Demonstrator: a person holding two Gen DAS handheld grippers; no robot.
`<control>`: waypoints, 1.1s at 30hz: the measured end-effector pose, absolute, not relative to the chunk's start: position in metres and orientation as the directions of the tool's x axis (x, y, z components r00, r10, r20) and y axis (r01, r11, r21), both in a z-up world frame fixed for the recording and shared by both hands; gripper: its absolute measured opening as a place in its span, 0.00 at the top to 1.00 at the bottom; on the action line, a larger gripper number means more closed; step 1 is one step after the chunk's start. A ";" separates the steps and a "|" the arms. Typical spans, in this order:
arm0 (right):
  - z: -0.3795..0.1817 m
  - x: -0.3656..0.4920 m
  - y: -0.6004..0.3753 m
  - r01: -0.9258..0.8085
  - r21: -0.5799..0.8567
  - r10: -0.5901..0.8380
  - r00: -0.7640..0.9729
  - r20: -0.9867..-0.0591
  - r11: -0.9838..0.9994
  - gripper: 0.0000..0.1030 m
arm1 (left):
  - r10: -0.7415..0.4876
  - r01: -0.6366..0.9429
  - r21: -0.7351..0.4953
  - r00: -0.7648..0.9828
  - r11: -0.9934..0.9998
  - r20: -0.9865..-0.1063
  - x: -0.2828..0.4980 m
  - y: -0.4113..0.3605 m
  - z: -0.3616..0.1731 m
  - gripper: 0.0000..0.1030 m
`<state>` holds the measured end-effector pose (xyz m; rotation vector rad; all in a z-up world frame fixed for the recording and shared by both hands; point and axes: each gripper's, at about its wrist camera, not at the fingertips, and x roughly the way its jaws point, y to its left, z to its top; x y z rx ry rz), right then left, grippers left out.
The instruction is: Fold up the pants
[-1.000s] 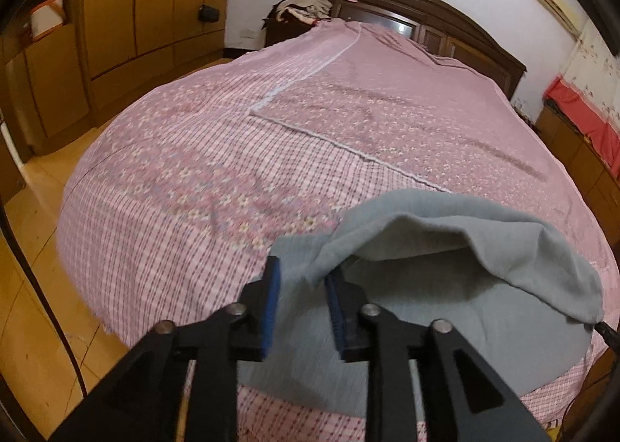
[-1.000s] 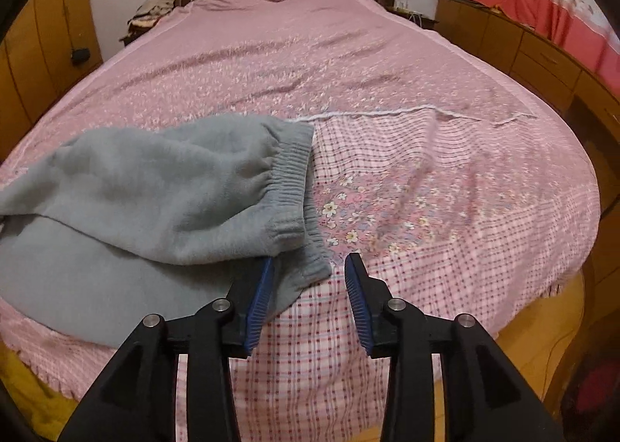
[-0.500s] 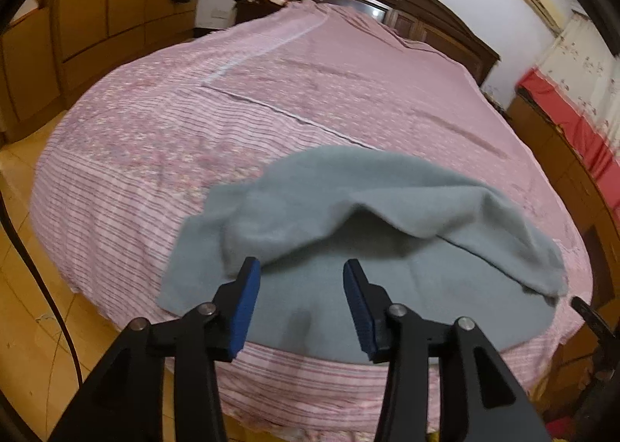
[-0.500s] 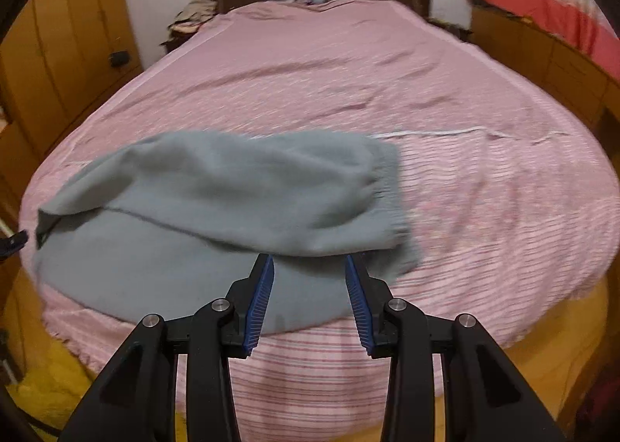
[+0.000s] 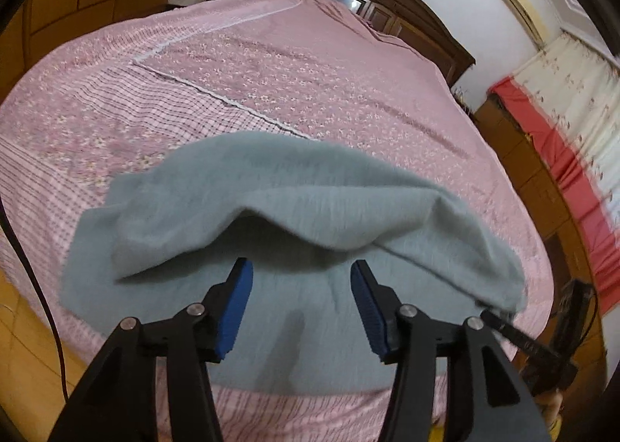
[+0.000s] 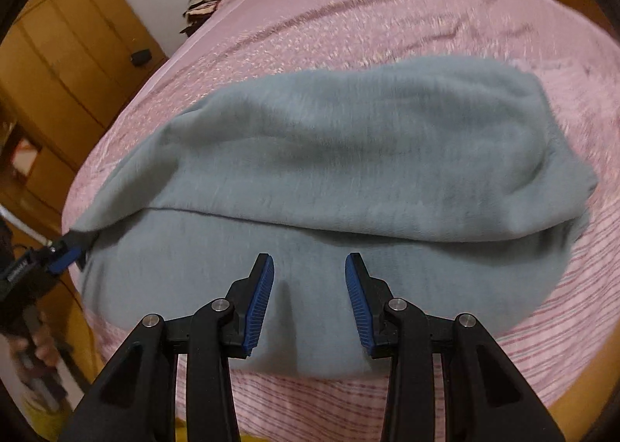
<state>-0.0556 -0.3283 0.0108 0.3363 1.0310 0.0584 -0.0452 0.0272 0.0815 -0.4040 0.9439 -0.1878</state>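
We have let go: left gripper (image 5: 301,293) and right gripper (image 6: 309,293) jaws now spread, empty, pulled back. Pants (image 6: 341,171) lie folded mid-frame on the bed (image 5: 310,66); first fold looks done.

left tool (image 5: 301,267) jaws spread wide, empty; right tool (image 6: 309,262) likewise parted, empty

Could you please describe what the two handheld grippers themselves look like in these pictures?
The left gripper and right gripper look alike: matte black angular linkage arms joined by round silver pivot pins, each ending in two fingers faced with ribbed blue pads. A thin dark cable runs down the left edge of the left wrist view. No sleeves show, and no markings are readable.
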 end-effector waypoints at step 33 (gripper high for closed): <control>0.045 -0.064 -0.343 0.088 0.531 0.354 0.652 -0.670 0.843 0.96 | -0.327 -0.041 -0.490 0.695 0.871 -0.640 -0.019 0.055 0.096 0.97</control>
